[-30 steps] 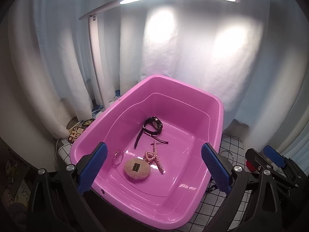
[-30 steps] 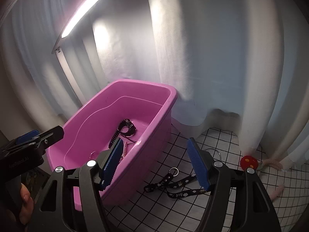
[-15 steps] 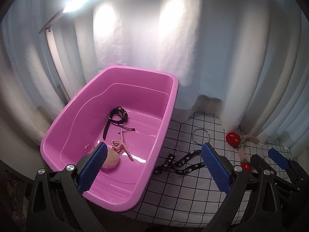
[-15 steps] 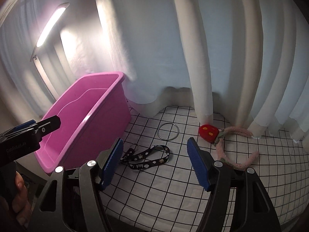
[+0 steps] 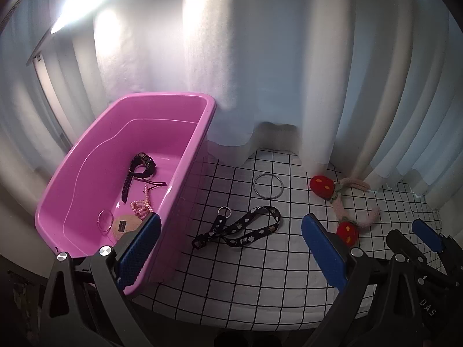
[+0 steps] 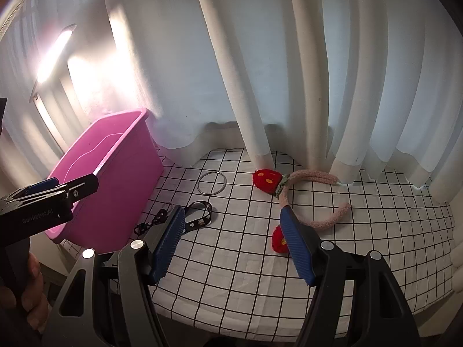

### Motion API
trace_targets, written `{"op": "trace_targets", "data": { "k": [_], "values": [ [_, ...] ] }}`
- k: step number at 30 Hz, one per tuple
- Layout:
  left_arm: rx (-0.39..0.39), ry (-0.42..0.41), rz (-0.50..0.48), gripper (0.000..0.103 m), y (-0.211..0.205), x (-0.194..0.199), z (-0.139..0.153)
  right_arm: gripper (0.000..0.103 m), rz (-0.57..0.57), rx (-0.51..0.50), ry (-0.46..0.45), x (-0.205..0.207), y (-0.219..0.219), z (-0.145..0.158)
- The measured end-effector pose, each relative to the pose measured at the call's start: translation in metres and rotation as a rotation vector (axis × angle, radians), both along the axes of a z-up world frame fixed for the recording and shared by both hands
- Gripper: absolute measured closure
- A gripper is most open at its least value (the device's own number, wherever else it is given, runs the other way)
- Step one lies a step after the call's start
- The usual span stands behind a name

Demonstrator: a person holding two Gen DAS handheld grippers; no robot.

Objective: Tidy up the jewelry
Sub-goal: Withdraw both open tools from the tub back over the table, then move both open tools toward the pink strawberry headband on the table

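A pink tub [image 5: 202,133] [image 6: 124,150] stands at the left on a checked cloth. Inside lie a black watch [image 5: 141,163], a pink bead necklace [image 5: 141,205], a thin ring [image 5: 105,219] and a round tan puff [image 5: 126,225]. On the cloth lie a black patterned lanyard [image 5: 243,228] [image 6: 199,217], a metal hoop [image 5: 268,186] [image 6: 211,182] and a pink fuzzy headband with red strawberries [image 5: 344,199] [image 6: 306,199]. My left gripper [image 5: 230,225] hangs open above the lanyard. My right gripper [image 6: 231,219] is open and empty above the cloth, left of the headband.
White curtains [image 6: 260,72] hang close behind the cloth. A bar lamp [image 5: 86,3] glows at upper left. The cloth's front edge [image 5: 246,321] drops off just under the grippers. A hand [image 6: 26,289] holds the left gripper's handle at the lower left of the right wrist view.
Both grippers have swung right, away from the tub and over the cloth. The lanyard, hoop and headband have come into the left wrist view. Neither gripper's opening changed.
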State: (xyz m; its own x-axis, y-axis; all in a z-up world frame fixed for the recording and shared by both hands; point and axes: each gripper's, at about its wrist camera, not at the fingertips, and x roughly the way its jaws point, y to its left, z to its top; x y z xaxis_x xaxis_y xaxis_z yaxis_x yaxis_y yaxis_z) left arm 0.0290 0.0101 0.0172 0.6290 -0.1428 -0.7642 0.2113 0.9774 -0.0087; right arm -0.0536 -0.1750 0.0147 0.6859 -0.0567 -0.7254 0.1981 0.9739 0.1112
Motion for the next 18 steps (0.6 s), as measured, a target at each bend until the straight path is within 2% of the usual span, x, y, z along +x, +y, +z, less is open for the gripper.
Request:
{"op": "trace_targets", "data": {
  "k": [18],
  "values": [
    [0.008,0.042,-0.093,0.007,-0.049,-0.007,-0.03,0.038,-0.125,0.002,0.031,-0.032,-0.046,-0.021]
  ]
}}
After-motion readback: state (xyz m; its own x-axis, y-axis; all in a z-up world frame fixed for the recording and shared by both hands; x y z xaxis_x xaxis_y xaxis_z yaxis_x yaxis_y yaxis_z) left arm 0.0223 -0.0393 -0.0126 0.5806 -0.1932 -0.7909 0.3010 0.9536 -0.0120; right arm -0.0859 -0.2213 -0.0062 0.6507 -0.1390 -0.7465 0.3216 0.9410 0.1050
